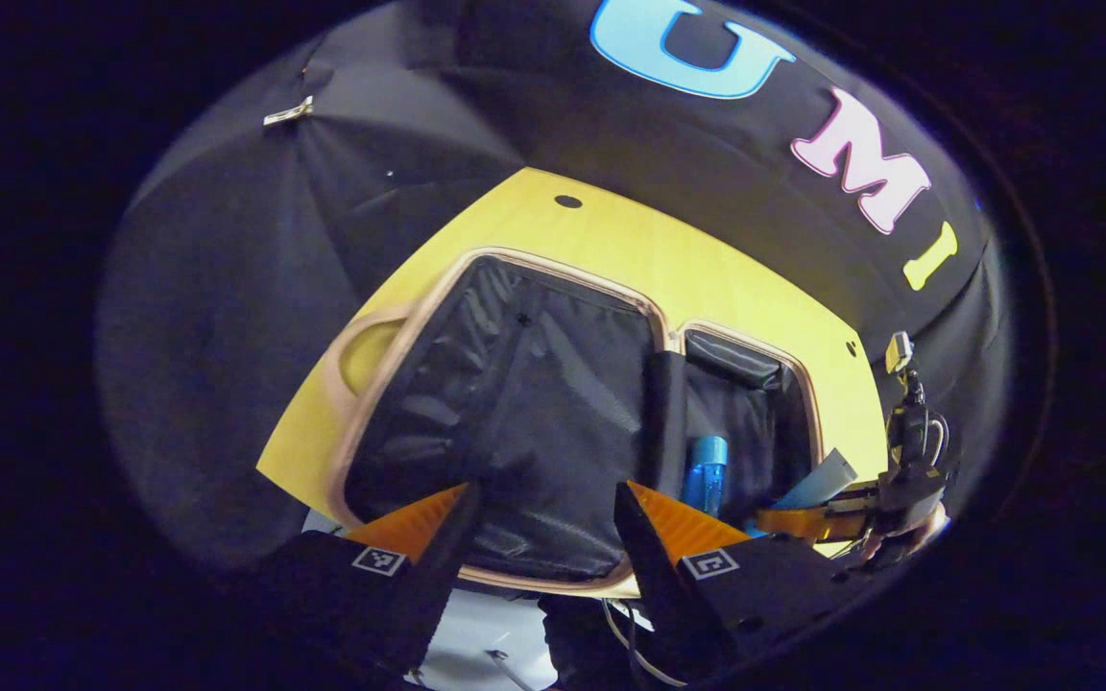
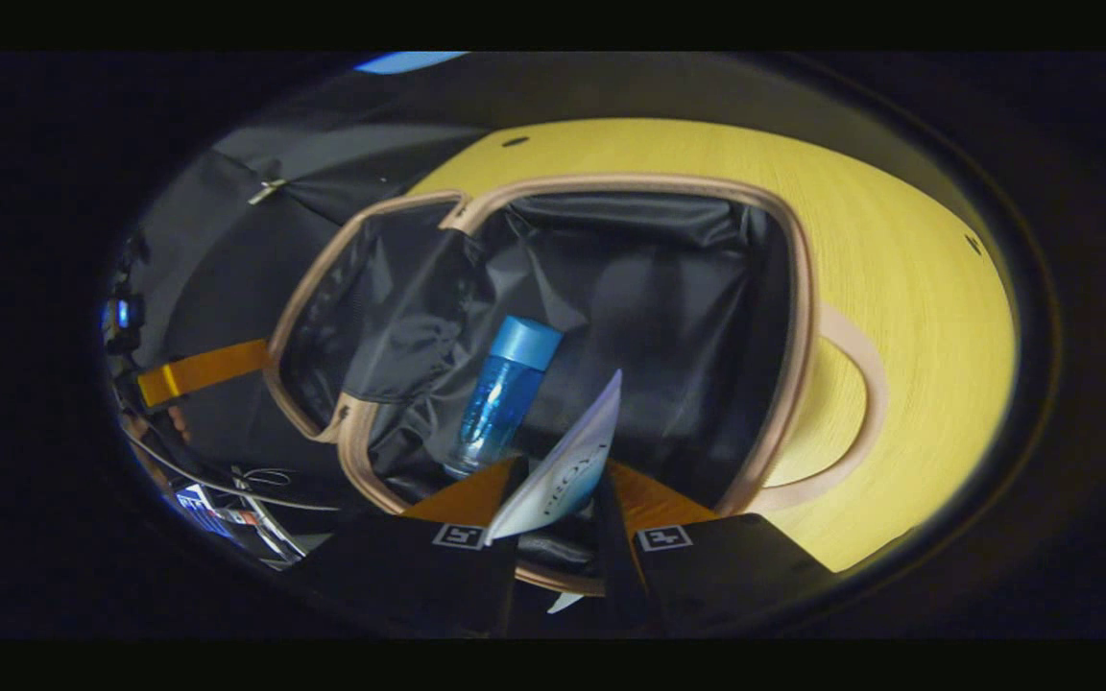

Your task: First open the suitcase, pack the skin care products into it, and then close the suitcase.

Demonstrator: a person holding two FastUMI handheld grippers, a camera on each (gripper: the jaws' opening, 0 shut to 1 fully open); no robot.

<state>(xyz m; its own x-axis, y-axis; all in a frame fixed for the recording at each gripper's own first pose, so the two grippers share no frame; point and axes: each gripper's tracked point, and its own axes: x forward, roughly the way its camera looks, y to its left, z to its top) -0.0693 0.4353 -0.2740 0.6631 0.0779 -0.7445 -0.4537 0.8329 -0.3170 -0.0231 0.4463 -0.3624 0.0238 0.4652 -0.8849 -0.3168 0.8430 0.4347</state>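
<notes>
The suitcase (image 1: 563, 274) lies open on the yellow table (image 1: 611, 240), both halves lined with black cloth inside a tan rim. A blue bottle (image 2: 505, 393) with a blue cap lies in the half under my right gripper (image 2: 563, 477). That gripper is shut on a pale flat tube (image 2: 572, 451), which stands up tilted between its fingers, just above the suitcase's near rim (image 2: 553, 576). In the left gripper view, my left gripper (image 1: 545, 491) stands open over the other half with nothing between its fingers. The blue bottle (image 1: 707, 475) and the pale tube (image 1: 827, 477) lie to its right.
A tan handle (image 2: 860, 403) sticks out from the suitcase's side onto the table (image 2: 908, 250). The table has small holes (image 1: 568, 202) near its far edge. Cables and small items (image 2: 227, 499) lie below the table's edge. A metal clip (image 1: 286, 113) hangs on the black cloth wall.
</notes>
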